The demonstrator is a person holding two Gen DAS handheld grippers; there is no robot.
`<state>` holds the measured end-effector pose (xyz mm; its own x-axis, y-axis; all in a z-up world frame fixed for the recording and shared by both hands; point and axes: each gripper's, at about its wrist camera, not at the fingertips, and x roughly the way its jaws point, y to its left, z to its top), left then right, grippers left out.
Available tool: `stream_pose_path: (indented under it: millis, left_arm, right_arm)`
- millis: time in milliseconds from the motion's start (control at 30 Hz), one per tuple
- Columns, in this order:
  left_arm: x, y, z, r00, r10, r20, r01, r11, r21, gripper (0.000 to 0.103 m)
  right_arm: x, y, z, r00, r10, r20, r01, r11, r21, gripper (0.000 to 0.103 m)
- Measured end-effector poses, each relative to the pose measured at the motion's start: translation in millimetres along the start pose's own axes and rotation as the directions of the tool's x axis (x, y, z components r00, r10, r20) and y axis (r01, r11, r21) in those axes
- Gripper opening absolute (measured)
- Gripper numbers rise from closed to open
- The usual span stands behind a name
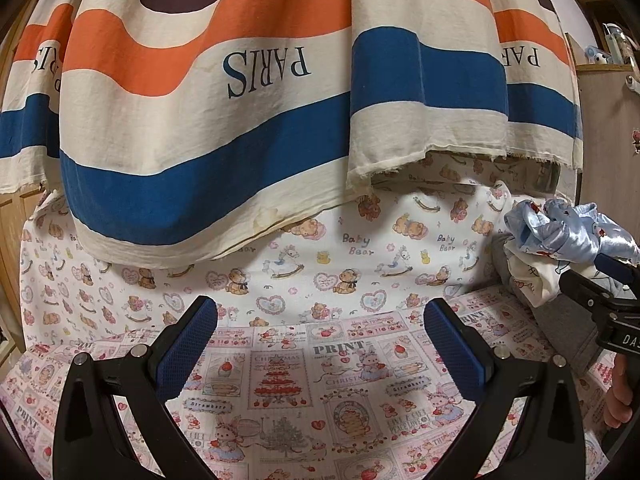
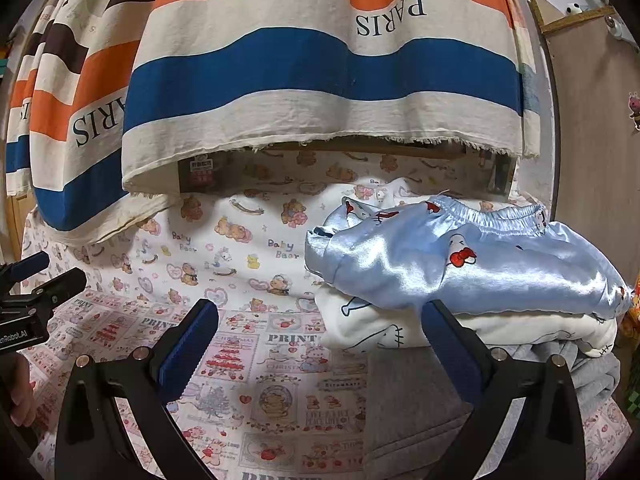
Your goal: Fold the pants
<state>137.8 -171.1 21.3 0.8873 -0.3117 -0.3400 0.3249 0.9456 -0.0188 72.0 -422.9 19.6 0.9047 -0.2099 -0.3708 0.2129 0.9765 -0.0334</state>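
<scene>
Blue-padded fingers (image 2: 452,344) of the right gripper (image 2: 320,344) spread wide, holding nothing, over the pink printed sheet (image 2: 280,392). Just ahead and to its right sits the stack: shiny blue pants (image 2: 460,264) on top, a white garment (image 2: 372,328) beneath, grey fabric (image 2: 408,408) lowest, passing under the right finger. Left gripper (image 1: 320,340) also gapes, empty, pants (image 1: 560,232) well off to its right. Beyond both hangs a striped curtain (image 1: 240,100).

Grey pants (image 2: 408,400) mostly under the stacked garments (image 2: 460,264).
</scene>
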Motion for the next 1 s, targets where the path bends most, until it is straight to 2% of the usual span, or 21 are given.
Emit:
stream_pose_path:
  millis: [1000]
  left_arm:
    - [0.0,-0.1,0.0,1.0,0.0,-0.001,0.0,1.0,0.0,0.102]
  right_arm:
    - [-0.8,3.5,-0.1,1.0,0.009,-0.005,-0.009,1.0,-0.005,0.102]
